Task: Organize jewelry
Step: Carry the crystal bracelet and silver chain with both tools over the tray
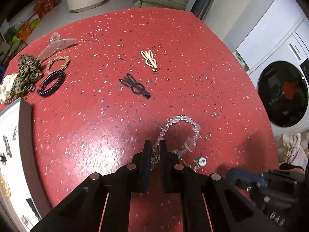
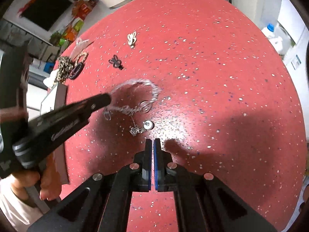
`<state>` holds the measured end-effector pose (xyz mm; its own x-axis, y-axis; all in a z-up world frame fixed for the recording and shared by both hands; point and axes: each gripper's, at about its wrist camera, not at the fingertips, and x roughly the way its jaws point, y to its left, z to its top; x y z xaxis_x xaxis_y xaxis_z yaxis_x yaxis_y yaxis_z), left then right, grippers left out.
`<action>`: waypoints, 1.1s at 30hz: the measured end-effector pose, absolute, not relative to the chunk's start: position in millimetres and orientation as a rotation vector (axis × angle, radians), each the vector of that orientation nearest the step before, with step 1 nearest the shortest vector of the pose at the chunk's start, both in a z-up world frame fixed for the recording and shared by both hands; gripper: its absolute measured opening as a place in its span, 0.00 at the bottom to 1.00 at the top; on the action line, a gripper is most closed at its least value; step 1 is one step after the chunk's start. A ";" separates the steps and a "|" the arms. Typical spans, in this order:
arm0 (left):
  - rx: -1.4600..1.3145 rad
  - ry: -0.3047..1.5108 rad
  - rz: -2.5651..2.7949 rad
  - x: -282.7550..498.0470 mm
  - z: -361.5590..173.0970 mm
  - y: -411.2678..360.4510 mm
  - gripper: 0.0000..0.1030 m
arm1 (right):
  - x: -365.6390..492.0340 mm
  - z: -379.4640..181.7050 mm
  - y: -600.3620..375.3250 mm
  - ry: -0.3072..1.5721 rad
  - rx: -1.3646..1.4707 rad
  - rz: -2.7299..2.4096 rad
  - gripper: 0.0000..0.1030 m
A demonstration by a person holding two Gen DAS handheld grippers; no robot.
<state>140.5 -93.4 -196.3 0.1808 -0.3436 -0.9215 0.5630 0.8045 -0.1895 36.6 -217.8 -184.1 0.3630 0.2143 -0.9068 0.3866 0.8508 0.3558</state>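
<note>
In the left wrist view, the left gripper (image 1: 155, 147) stood nearly closed, its two black fingers pinching the beaded strand of a clear crystal bracelet (image 1: 185, 127). The rest of the loop curved out ahead and to the right of the fingertips, blurred, apparently lifted just clear of the red speckled table (image 1: 193, 58). A small round silver charm (image 1: 201, 161) sat near the chain's end, just right of the fingers. Toward the table's far middle lay a black hair clip (image 1: 135, 87) and beyond it a cream hair clip (image 1: 149, 59). At the table's left edge were a black coil hair tie (image 1: 51, 83), a braided tan hair tie (image 1: 58, 63), a leopard scrunchie (image 1: 27, 75) and a clear claw clip (image 1: 58, 44). A white tray (image 1: 11, 154) reached in at the left edge of the view.

In the right wrist view, the right gripper (image 2: 152, 145) was fully closed, its blue-lined pads meeting with nothing visible between them. It hovered near the table's near edge, just short of the bracelet's dangling chain and charm (image 2: 147, 125). The left gripper entered from the left, held in a hand (image 2: 38, 177), with the bracelet hanging from its tip.

The pinch sat on a single thin strand, so the bracelet could slip free if the hold eased or the hand swung quickly. The loose chain tail could also drag across the table or snag on the tray's edge. The empty right gripper, so close, might knock the charm.
</note>
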 end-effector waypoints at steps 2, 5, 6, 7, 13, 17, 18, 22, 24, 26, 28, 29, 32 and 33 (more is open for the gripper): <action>0.196 1.234 -0.645 137.5 -191.0 -88.0 0.10 | 36.2 -178.4 -218.5 1.212 0.576 -0.118 0.02; 0.175 1.235 -0.639 137.8 -184.1 -78.7 0.10 | 37.6 -173.7 -217.4 1.213 0.564 -0.109 0.02; 0.170 1.236 -0.636 136.7 -182.9 -75.8 0.09 | 39.6 -174.4 -217.7 1.214 0.562 -0.101 0.02; 0.164 1.238 -0.630 136.6 -182.8 -73.3 0.10 | 41.8 -174.9 -215.2 1.218 0.547 -0.102 0.02; 0.148 1.250 -0.597 136.4 -189.9 -61.0 0.09 | 60.9 -190.9 -198.4 1.254 0.441 -0.082 0.46; 0.138 1.256 -0.582 134.8 -194.2 -50.5 0.09 | 69.2 -194.4 -185.6 1.237 0.349 -0.069 0.58; 0.134 1.259 -0.577 134.5 -195.7 -48.2 0.09 | 72.2 -196.5 -182.6 1.235 0.328 -0.069 0.58; 0.121 1.266 -0.570 133.9 -199.8 -43.3 0.09 | 80.8 -208.3 -174.3 1.261 0.252 -0.087 0.58; 0.116 1.268 -0.571 133.2 -200.9 -42.4 0.09 | 84.9 -209.6 -168.1 1.258 0.198 -0.101 0.52; 0.113 1.268 -0.575 132.8 -201.6 -42.4 0.09 | 85.3 -210.2 -163.2 1.258 0.133 -0.135 0.40; 0.107 1.268 -0.580 132.2 -201.4 -42.4 0.09 | 83.6 -209.8 -165.7 1.256 0.136 -0.139 0.37; 0.105 1.268 -0.582 131.6 -200.7 -42.1 0.09 | 83.0 -209.3 -168.5 1.258 0.155 -0.138 0.37; 0.095 1.262 -0.590 129.5 -195.1 -39.6 0.09 | 80.3 -206.4 -178.1 1.262 0.240 -0.118 0.36; 0.094 1.261 -0.594 129.1 -192.7 -38.9 0.09 | 78.3 -204.1 -181.7 1.260 0.278 -0.110 0.36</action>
<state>129.1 -38.9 -192.7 0.1771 -0.3684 -0.9127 0.4689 0.8469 -0.2509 78.3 -181.7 -204.1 0.3057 0.0703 -0.9495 0.2343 0.9611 0.1466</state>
